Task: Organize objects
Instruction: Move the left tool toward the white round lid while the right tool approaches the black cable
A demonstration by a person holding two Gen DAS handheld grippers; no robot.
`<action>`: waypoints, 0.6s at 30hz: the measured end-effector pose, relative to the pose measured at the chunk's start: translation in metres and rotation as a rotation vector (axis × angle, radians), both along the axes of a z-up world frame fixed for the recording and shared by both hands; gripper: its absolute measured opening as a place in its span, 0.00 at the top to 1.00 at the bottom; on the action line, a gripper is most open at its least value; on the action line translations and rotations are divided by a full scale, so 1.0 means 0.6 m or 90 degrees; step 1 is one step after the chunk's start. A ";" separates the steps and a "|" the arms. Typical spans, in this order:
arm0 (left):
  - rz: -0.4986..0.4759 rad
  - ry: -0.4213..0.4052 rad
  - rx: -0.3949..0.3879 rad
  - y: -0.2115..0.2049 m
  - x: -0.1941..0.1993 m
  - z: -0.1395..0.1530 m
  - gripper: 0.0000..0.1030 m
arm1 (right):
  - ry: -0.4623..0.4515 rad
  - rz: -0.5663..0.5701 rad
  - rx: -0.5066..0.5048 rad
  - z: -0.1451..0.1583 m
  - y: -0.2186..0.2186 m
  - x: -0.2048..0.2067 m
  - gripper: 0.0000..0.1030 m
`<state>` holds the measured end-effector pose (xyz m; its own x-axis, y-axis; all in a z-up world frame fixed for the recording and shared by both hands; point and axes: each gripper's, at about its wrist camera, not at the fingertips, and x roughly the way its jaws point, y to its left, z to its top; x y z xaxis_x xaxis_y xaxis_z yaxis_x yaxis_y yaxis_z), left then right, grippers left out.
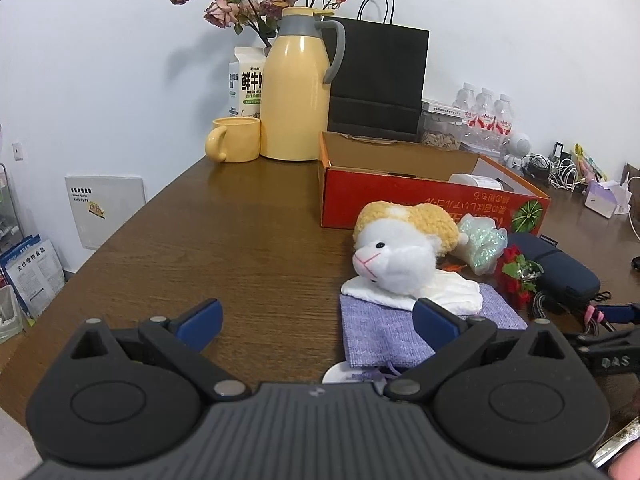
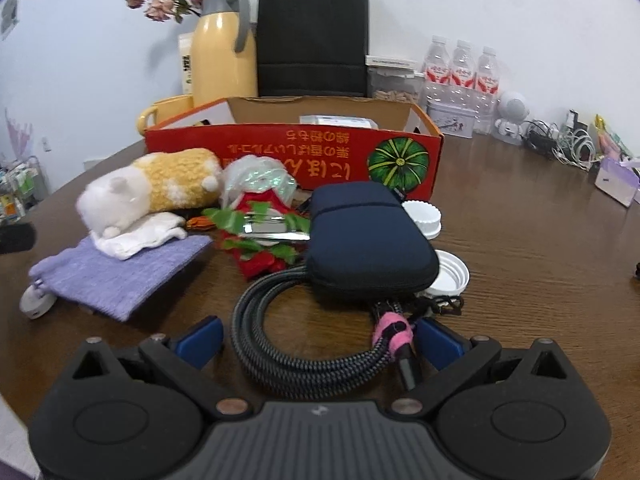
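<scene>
Before the red box, plush toy, navy pouch, coiled cable

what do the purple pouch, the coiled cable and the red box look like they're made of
Purple pouch: woven fabric, matte, with a visible coarse weave; probably cotton or linen.
Coiled cable: braided textile sheath, shown by its grey-black crisscross pattern, bound by a pink strap.
Red box: cardboard, printed outside and raw brown inside, with slightly bent edges.
</scene>
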<state>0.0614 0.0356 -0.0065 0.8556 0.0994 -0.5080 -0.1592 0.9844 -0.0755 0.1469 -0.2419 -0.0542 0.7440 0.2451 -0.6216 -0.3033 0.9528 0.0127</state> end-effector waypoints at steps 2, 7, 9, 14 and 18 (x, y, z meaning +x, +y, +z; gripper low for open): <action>0.000 -0.001 -0.003 0.001 -0.001 0.000 0.00 | -0.003 -0.011 0.004 -0.003 0.000 0.006 0.00; 0.003 0.005 -0.010 0.004 -0.002 -0.006 0.00 | -0.008 -0.020 0.004 -0.005 0.001 0.007 0.00; 0.004 0.008 -0.015 0.005 -0.002 -0.008 0.00 | -0.008 -0.017 0.003 -0.004 0.000 0.006 0.00; 0.005 0.009 -0.016 0.004 -0.003 -0.010 0.00 | -0.017 0.017 0.007 -0.003 -0.003 0.002 0.07; 0.010 0.008 -0.017 0.006 -0.005 -0.009 0.00 | -0.027 0.023 0.024 0.002 -0.011 -0.010 0.12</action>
<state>0.0583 0.0392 -0.0120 0.8478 0.0986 -0.5210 -0.1754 0.9794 -0.1002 0.1407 -0.2483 -0.0532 0.7600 0.2945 -0.5794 -0.3382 0.9404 0.0343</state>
